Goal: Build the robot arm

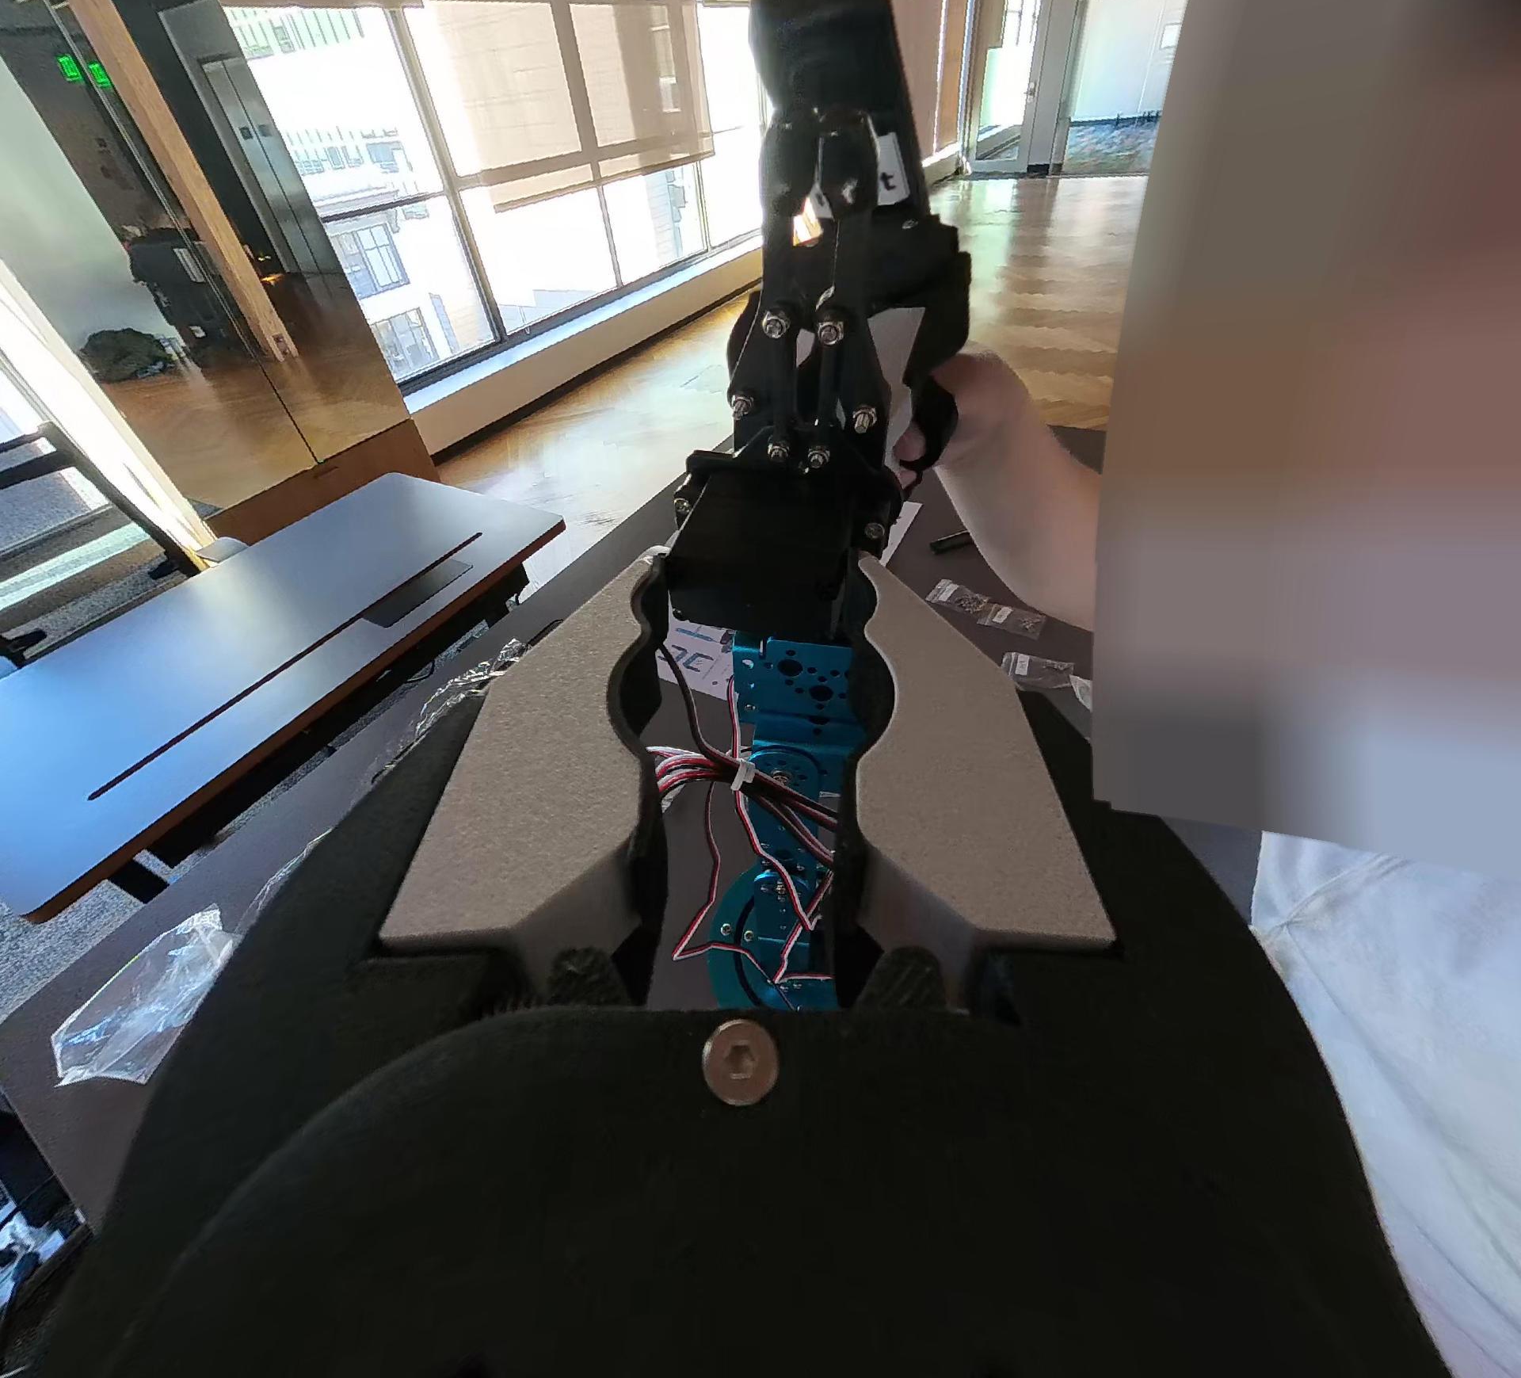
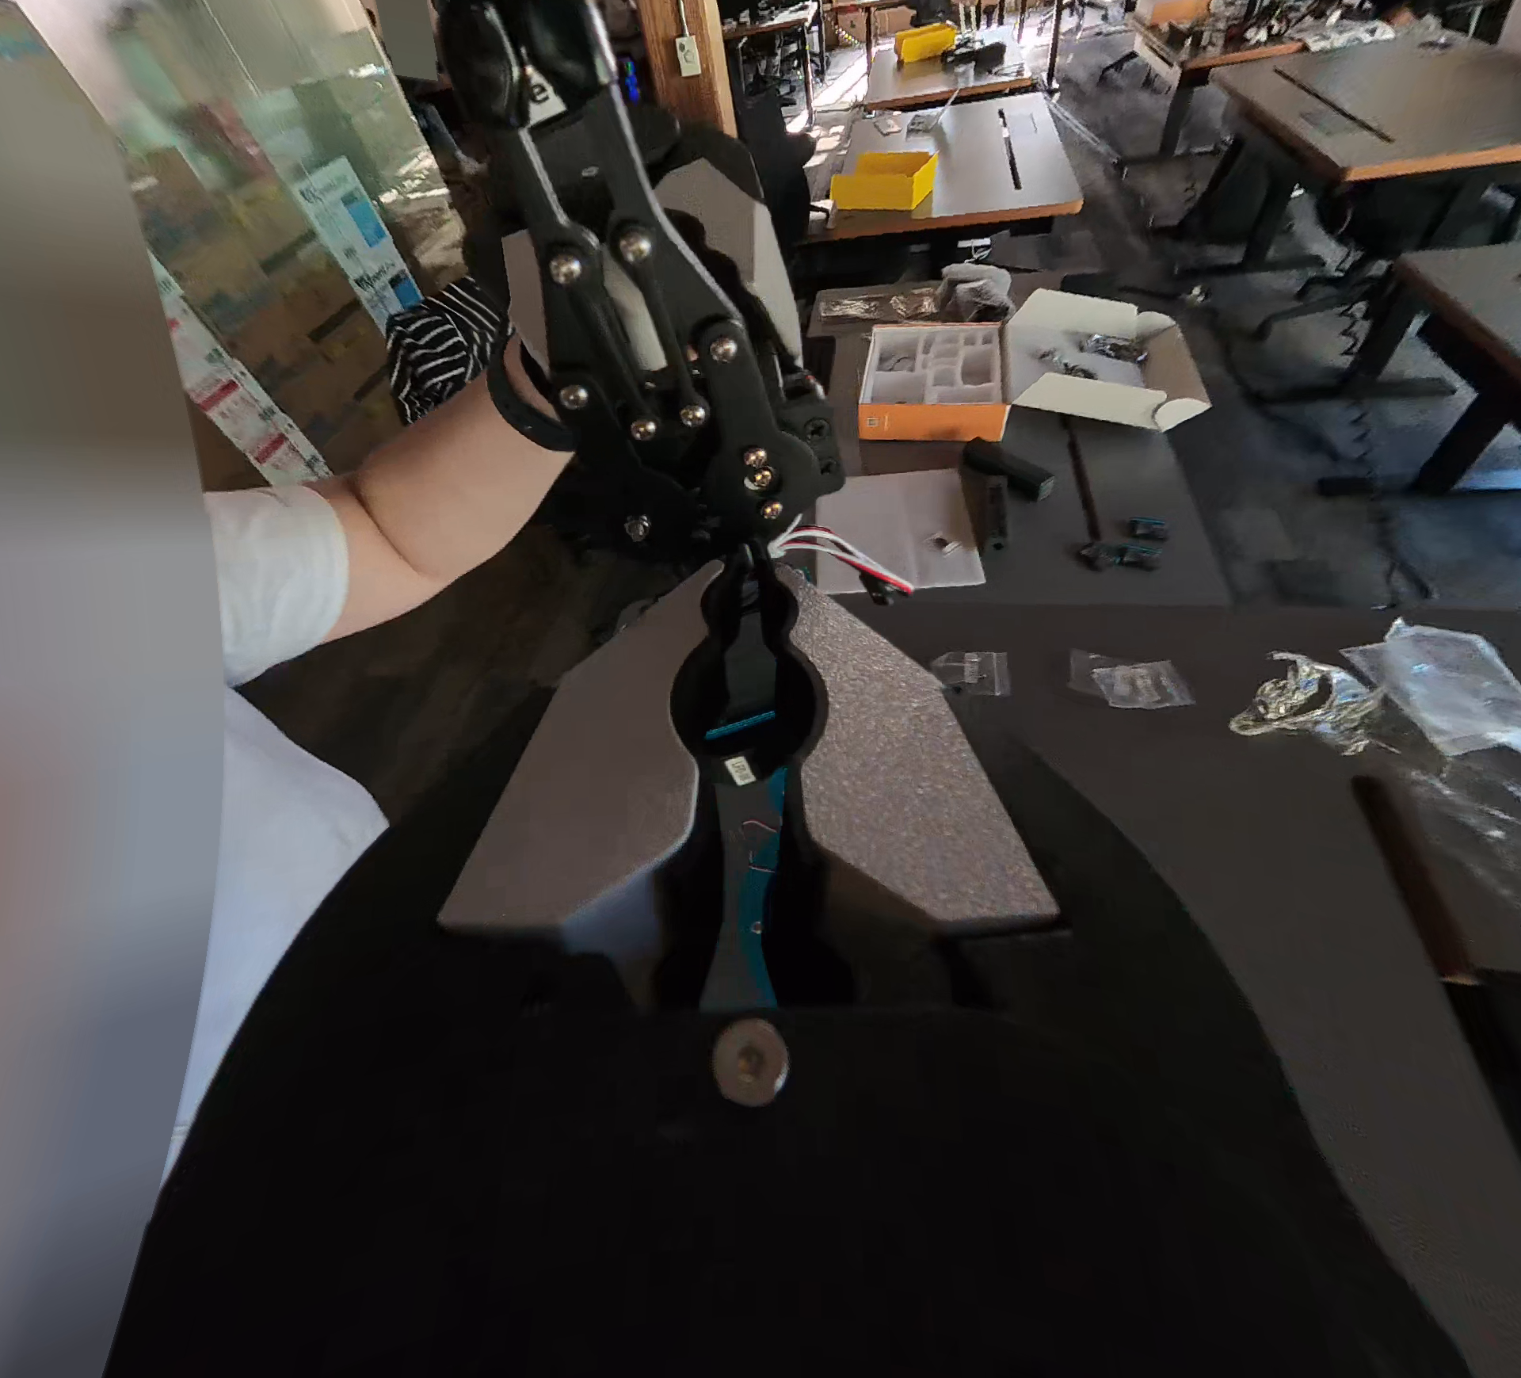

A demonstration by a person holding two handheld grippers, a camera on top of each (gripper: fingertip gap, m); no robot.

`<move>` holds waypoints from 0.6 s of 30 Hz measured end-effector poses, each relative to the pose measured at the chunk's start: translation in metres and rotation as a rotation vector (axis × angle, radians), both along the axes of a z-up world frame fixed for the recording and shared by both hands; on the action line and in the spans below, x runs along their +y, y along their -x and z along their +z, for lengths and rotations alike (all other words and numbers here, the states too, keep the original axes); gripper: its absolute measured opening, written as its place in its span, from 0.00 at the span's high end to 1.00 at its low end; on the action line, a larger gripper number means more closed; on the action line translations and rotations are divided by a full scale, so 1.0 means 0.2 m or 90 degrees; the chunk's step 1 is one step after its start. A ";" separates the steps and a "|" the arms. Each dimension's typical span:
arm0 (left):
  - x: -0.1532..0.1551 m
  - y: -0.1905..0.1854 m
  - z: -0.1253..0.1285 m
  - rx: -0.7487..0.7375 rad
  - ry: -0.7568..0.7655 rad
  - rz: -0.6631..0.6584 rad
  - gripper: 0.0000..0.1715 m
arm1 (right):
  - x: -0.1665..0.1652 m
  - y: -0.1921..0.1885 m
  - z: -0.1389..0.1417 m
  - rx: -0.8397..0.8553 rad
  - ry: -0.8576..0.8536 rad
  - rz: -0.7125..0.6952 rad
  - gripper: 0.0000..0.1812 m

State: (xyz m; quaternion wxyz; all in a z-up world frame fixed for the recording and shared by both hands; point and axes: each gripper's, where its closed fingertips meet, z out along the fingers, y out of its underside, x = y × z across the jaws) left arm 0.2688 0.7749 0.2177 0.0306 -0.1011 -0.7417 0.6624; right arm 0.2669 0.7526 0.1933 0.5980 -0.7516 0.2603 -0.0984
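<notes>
A small robot arm kit of blue metal brackets, a black servo and a black linkage claw is held above a dark table. My left gripper is shut on the black servo, grey fingers on either side, with red-white-black wires between them. My right gripper is shut on the same arm seen edge-on, its thin black and blue bracket between the fingers. The claw rises above the fingertips. Each view shows the other gripper and a hand behind the claw.
Small plastic bags of hardware and crumpled wrap lie on the table to the right. Farther off are an orange box with white foam, a paper sheet and a black tool. A grey desk stands at left. Left tips to right tips: about 4 cm.
</notes>
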 end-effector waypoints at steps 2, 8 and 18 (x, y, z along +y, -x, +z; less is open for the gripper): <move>0.00 0.00 0.00 0.001 0.001 0.003 0.76 | 0.00 0.00 0.00 0.027 -0.025 0.000 0.99; 0.01 0.00 0.01 0.011 0.017 -0.015 0.76 | 0.00 0.00 0.02 -0.079 0.014 -0.001 0.99; 0.05 0.02 0.04 0.061 0.099 -0.160 0.72 | 0.00 0.00 0.02 -0.130 0.074 -0.084 0.99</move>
